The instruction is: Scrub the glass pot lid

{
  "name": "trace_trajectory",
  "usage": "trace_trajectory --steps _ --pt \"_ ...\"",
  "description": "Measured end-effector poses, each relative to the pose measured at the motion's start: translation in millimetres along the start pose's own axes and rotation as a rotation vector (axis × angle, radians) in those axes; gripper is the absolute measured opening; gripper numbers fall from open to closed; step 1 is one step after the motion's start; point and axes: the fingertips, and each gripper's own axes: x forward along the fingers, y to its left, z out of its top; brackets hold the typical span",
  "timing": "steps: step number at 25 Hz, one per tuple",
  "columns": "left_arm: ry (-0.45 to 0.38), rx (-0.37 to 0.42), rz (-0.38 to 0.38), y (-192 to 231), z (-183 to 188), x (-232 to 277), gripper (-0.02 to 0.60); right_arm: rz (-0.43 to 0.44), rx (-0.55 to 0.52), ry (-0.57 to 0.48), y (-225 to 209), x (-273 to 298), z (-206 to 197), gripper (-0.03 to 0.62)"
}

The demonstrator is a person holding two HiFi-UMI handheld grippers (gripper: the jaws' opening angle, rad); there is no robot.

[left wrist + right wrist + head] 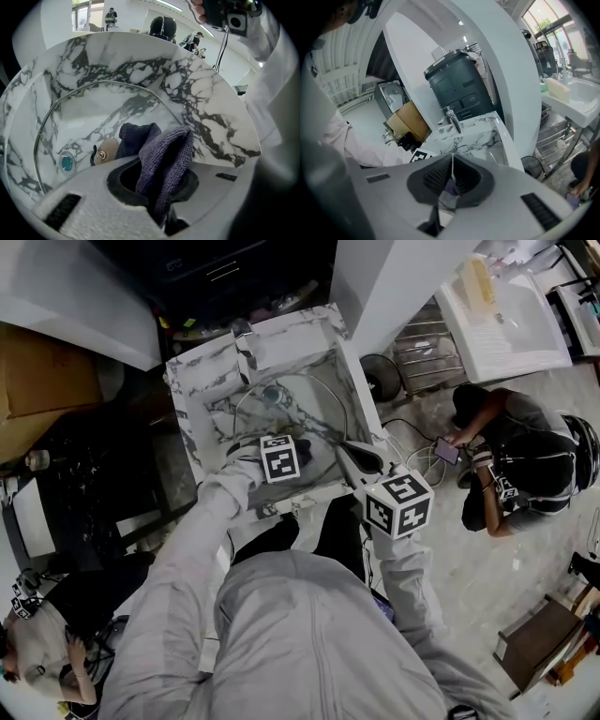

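Observation:
The glass pot lid (302, 411) stands on edge inside the marble sink (214, 382), its metal rim arching over the drain. In the left gripper view the lid's rim (96, 87) and its tan knob (104, 154) face me. My left gripper (298, 454) is shut on a purple cloth (165, 157), which bunches up against the lid by the knob. At the sink's near right corner, my right gripper (362, 457) is shut on the lid's edge (452, 169), seen as a thin line between the ribbed pads.
A faucet (246, 338) stands at the sink's back rim, above the teal drain (67, 162). One person crouches on the floor at right (516, 460), another at lower left (47, 652). A white basin (506, 315) sits top right and a cardboard box (37, 371) at left.

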Motion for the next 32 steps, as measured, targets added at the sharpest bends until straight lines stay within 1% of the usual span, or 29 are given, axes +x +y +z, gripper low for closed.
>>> trace_trajectory --steps 3,7,12,16,20,23,29,30,32 --pt "0.024 -0.029 0.012 9 -11 2 0.057 0.004 -0.004 0.004 1 2 1 0.031" --pt "0.050 -0.065 0.048 24 -27 -4 0.057 0.006 -0.006 0.007 1 3 3 0.031" --pt "0.099 -0.101 0.146 47 -40 -20 0.057 0.000 -0.002 0.015 -3 2 0 0.031" --pt "0.091 -0.119 0.157 58 -46 -14 0.057 -0.004 0.001 0.018 -7 1 -1 0.031" --pt "0.105 -0.132 0.208 74 -54 -21 0.057 -0.009 0.001 0.023 -12 -3 -2 0.031" --pt "0.100 -0.148 0.206 79 -52 -22 0.057 -0.014 0.003 0.032 -16 -4 -5 0.031" --pt "0.088 -0.177 0.229 90 -52 -27 0.057 -0.014 0.009 0.035 -18 -6 -5 0.031" --pt "0.086 -0.180 0.240 93 -51 -27 0.057 -0.013 0.011 0.035 -19 -6 -6 0.031" --pt "0.079 -0.187 0.289 101 -50 -29 0.057 -0.012 0.012 0.038 -20 -6 -6 0.031"
